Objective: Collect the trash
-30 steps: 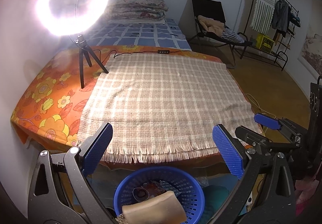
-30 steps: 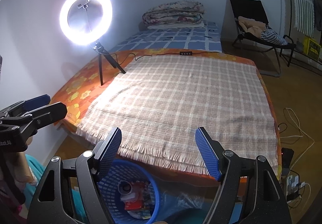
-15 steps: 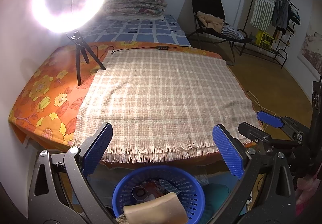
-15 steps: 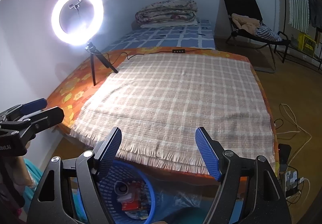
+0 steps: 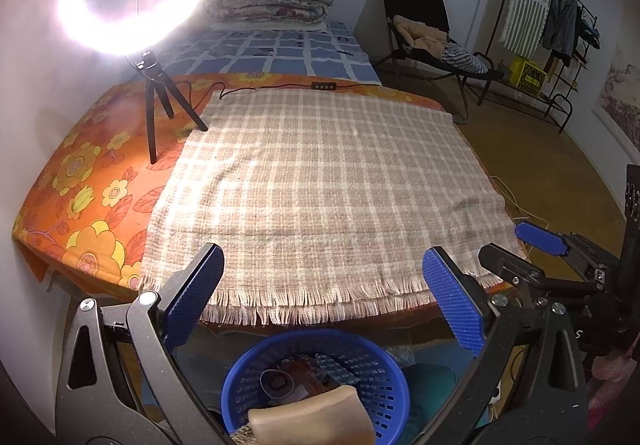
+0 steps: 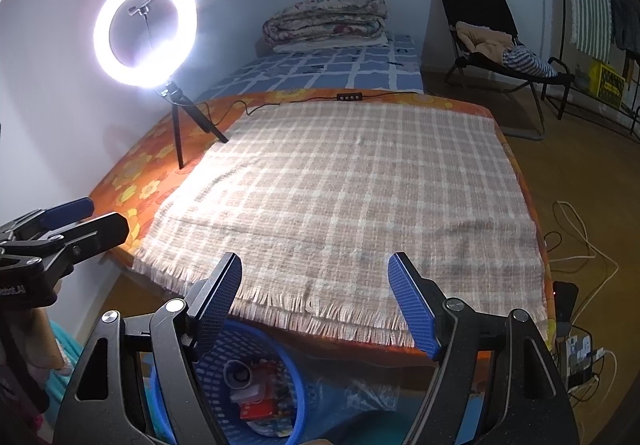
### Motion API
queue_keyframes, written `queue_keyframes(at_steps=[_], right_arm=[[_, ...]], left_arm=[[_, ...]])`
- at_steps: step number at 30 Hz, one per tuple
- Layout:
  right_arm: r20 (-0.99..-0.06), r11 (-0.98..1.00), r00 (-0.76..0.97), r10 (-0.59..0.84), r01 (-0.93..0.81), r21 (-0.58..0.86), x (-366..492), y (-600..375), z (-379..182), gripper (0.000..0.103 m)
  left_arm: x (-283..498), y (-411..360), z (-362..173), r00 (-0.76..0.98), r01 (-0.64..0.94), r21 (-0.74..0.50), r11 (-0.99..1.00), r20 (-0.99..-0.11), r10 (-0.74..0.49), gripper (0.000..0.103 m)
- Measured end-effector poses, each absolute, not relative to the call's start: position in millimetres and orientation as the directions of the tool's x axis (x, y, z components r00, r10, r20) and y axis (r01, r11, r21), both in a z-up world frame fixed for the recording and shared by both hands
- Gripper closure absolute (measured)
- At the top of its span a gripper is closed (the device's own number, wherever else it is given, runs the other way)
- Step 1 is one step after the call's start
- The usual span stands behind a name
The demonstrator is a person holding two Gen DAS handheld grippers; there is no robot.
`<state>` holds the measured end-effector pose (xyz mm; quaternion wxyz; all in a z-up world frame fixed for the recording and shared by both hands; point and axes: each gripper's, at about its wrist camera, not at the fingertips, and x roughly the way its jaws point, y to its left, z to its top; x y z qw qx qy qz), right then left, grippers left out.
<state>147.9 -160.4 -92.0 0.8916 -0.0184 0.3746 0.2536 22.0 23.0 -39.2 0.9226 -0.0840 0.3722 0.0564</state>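
both tongs: left tongs [image 5: 322,303] and right tongs [image 6: 314,303] spread, holding nothing
trash: in the blue basket [image 5: 320,341] on the floor below the bed's near edge
blanket [image 5: 320,181]: bare
progress: seems nearly finished

Right claw [image 6: 314,301] hangs wide open over the fringed edge of the plaid blanket [image 6: 352,197] on the bed [image 6: 132,181]. Below it, a blue basket [image 6: 296,397] on the floor holds wrappers and a small cup. Left claw [image 6: 76,221] pokes in at the left. Ring light [image 6: 145,30] glows on its tripod.
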Motion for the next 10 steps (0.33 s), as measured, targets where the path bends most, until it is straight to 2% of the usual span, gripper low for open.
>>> queue_keyframes(at_steps=[10], right_arm=[[-0.694,0.875,0.579,0.427,-0.460,0.155,154.9,-155.1,-100.0,0.028]], left_arm=[[39.0,35.1,-49.6,0.691,-0.176,-0.135,0.975,-0.722,0.025,0.002]])
